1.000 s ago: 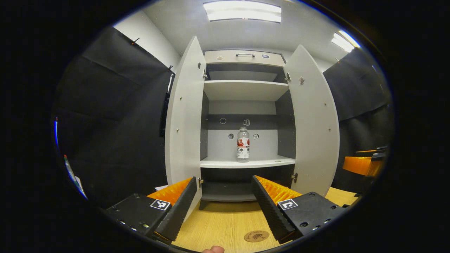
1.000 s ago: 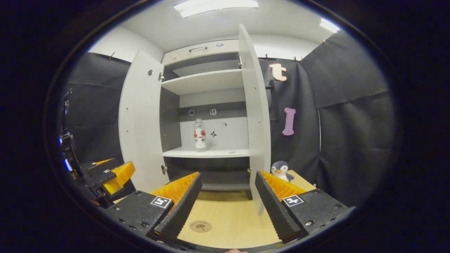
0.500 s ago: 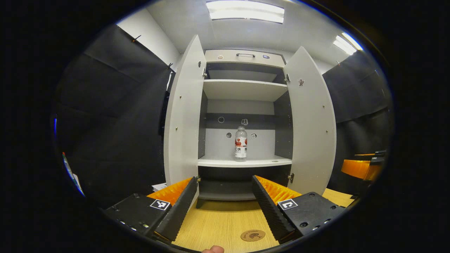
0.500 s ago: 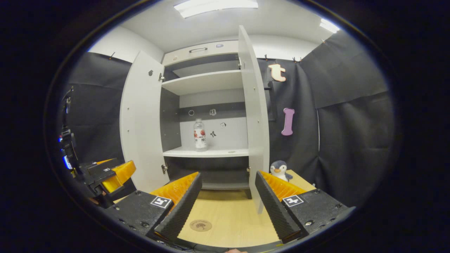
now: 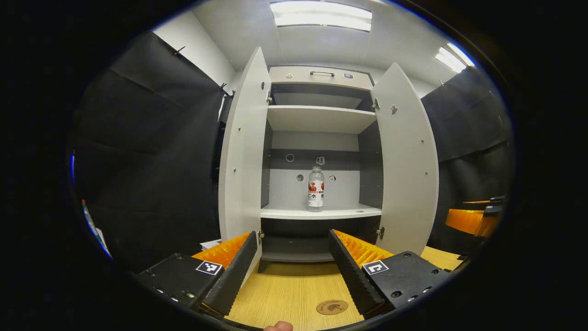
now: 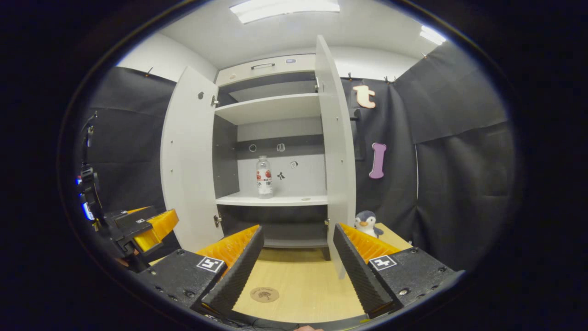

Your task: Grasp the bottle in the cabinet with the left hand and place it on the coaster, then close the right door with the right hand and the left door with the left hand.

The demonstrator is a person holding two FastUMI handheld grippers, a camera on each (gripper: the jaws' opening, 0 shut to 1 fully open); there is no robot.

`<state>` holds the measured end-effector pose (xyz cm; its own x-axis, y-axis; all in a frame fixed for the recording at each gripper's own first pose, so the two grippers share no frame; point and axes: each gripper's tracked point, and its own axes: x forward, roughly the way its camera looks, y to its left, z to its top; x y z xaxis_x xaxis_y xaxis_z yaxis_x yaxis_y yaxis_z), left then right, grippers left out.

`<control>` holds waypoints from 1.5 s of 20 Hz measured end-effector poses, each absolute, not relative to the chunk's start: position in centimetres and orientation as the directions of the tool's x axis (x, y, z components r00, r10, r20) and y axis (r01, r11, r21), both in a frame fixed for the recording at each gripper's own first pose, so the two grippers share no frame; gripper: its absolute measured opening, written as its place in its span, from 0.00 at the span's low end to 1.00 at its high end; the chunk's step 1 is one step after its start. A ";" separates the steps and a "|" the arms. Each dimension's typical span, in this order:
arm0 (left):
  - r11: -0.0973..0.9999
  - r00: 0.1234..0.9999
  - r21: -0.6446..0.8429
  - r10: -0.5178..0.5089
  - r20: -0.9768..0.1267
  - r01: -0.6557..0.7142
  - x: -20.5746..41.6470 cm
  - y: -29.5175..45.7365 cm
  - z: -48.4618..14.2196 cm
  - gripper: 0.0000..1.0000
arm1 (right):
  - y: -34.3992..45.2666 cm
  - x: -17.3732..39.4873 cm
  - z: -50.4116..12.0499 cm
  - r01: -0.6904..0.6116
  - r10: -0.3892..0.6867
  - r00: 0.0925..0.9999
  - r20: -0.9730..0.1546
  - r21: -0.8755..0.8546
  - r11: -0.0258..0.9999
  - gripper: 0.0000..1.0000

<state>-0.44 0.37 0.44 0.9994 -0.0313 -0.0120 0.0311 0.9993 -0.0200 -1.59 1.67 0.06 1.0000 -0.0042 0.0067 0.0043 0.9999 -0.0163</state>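
The left gripper (image 5: 291, 269) is hanging over the wooden counter (image 5: 294, 294) with its fingers (image 5: 234, 271) spread wide and gripping nothing. Just beside its right finger, a round coaster (image 5: 331, 307) is lying flat on the counter.

The right gripper (image 6: 296, 269) is also hovering above the counter with its fingers (image 6: 353, 271) standing apart and empty.

Beyond both grippers the cabinet (image 5: 319, 76) is standing with both doors swung open: the left door (image 5: 243, 151) and the right door (image 5: 406, 161). The bottle (image 5: 315, 189) is standing upright on the middle shelf (image 5: 321, 212), well apart from either gripper.

In the right gripper view, a penguin toy (image 6: 366, 223) is sitting on the counter just beside the right door's lower edge.
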 end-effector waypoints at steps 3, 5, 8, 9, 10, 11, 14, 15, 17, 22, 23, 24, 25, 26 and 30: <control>0.999 0.999 -0.014 -0.031 -0.010 0.031 -0.4 0.6 0.5 0.99 | 1.9 -1.7 0.2 0.005 -0.005 1.000 0.012 -0.019 1.000 1.00; 0.999 0.999 -0.015 -0.032 -0.019 0.032 -0.3 0.6 0.3 0.95 | 2.0 -1.8 0.1 0.004 -0.004 1.000 0.009 -0.016 1.000 1.00; 0.999 0.998 -0.029 -0.043 -0.038 0.041 0.0 0.4 -0.1 0.95 | 2.2 -1.8 -0.1 0.003 -0.003 1.000 0.005 -0.019 1.000 0.96; 0.998 0.998 -0.031 -0.047 -0.044 0.046 0.1 0.2 -0.2 0.95 | 2.2 -1.9 -0.1 0.005 -0.005 1.000 0.004 -0.021 1.000 1.00; 0.998 0.998 -0.031 -0.048 -0.044 0.047 0.1 0.2 -0.1 0.95 | 2.1 -1.9 -0.1 0.006 -0.006 1.000 0.004 -0.022 1.000 1.00; 0.998 0.998 -0.030 -0.050 -0.042 0.049 0.2 0.1 -0.1 0.95 | 2.2 -1.9 0.0 0.005 -0.005 1.000 0.008 -0.024 1.000 1.00; 0.998 0.998 -0.025 -0.058 -0.040 0.058 0.5 -0.2 -0.1 0.95 | 2.2 -1.6 0.2 0.005 -0.005 1.000 0.011 -0.022 1.000 1.00; 0.998 0.998 -0.027 -0.061 -0.033 0.060 0.7 -0.3 0.1 0.95 | 2.2 -1.5 0.3 0.004 -0.004 1.000 0.012 -0.021 1.000 1.00; 0.996 0.996 -0.030 -0.083 -0.014 0.082 1.8 -0.9 0.9 0.95 | 2.1 -1.5 0.2 0.004 -0.004 1.000 0.009 -0.018 1.000 1.00; 0.985 0.987 -0.058 -0.162 0.010 0.162 10.9 -3.4 3.6 0.99 | 1.7 -1.6 0.5 0.008 -0.008 1.000 0.004 -0.031 0.999 1.00; 0.981 0.983 -0.070 -0.183 -0.016 0.181 13.1 -4.2 3.3 0.94 | 1.7 -1.8 0.4 0.010 -0.010 1.000 0.001 -0.020 1.000 1.00; 0.978 0.980 -0.082 -0.197 -0.032 0.194 15.1 -5.0 2.9 0.95 | 1.5 -1.9 0.3 0.016 -0.016 1.000 0.000 -0.007 1.000 0.96; 0.975 0.978 -0.095 -0.206 -0.035 0.202 17.7 -5.5 2.7 0.95 | 1.2 -2.0 0.3 0.027 -0.027 1.000 0.004 0.006 1.000 0.96; 0.975 0.979 -0.102 -0.201 -0.044 0.196 20.3 -5.9 2.4 0.94 | 0.7 -2.0 0.3 0.041 -0.041 0.999 0.005 0.017 0.999 1.00; 0.976 0.976 -0.107 -0.199 -0.092 0.189 29.1 -7.7 0.6 0.95 | -1.5 -2.3 -0.1 0.103 -0.103 0.995 -0.018 0.036 0.994 1.00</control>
